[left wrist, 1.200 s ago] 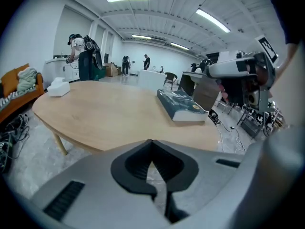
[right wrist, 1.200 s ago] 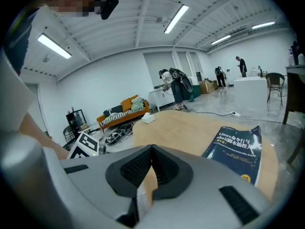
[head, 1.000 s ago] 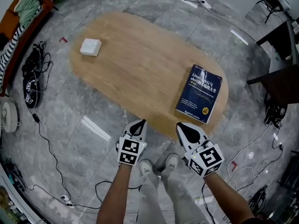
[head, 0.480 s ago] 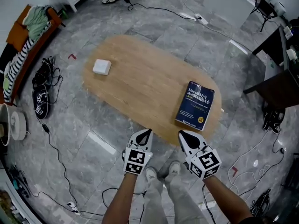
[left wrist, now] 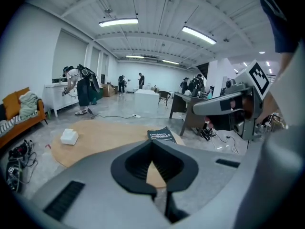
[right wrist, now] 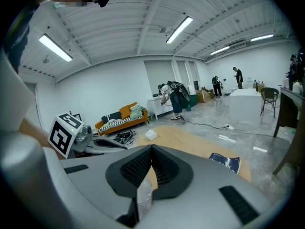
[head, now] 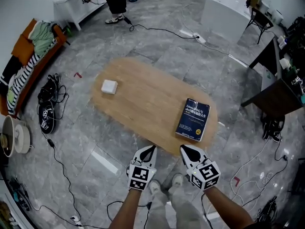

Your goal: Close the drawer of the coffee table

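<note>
Grey stone floor now shows wider around the coffee table, which sits farther off than a second ago. No drawer protrudes from it, so closing appears complete. Left gripper and right gripper: jaws together, holding nothing.

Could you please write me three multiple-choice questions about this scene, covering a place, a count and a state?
1. Where on the coffee table does the blue book lie?
A. Toward the end on the side of the right gripper
B. Dead centre
C. At the far-left end

2. How many things lie on the tabletop?
A. One
B. Two
C. Four

3. How do the fingers of both grippers stand?
A. Wide apart
B. Clamped on the book
C. Together, empty

Answers: 1 A, the book sits toward the table's right end; 2 B, only the book and a white box lie there; 3 C, the left gripper and the right each show tips meeting on nothing.
</note>
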The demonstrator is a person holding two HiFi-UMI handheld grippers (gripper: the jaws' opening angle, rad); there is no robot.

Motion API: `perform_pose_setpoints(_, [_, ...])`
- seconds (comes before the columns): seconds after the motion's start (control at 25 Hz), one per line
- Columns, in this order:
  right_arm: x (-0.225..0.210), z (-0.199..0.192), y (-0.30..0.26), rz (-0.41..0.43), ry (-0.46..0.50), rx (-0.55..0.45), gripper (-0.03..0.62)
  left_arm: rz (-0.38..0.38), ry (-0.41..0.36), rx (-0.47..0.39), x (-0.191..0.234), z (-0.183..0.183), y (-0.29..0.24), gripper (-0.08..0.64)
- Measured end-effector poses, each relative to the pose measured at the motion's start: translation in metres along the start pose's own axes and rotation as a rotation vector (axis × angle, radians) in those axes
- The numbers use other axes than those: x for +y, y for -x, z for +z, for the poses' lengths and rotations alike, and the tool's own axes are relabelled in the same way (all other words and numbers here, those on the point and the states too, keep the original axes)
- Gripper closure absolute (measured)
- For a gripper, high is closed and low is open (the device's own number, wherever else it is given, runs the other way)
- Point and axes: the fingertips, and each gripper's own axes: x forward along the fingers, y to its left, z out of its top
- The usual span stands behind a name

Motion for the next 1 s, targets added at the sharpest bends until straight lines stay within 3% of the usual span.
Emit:
perform_pose_setpoints(0.28, [0.019,0.037,0.027,-0.029,0.027,-0.038,0.58,-0.024,-0.01,-0.055,-0.022,0.034,0.037,0.558])
perform_pose_setpoints(0.68, [0.06,0.082,0.062,-0.031,0.082,-0.108,0.58,0.01,-0.005,-0.165,-0.035,0.083,0.1,0.558])
perform_pose_setpoints(1.0, [0.086,0.105,0.09,-0.026,0.103,-0.151,0.58,-0.001,-0.046,-0.215,-0.053,0.117,0.139,0.558])
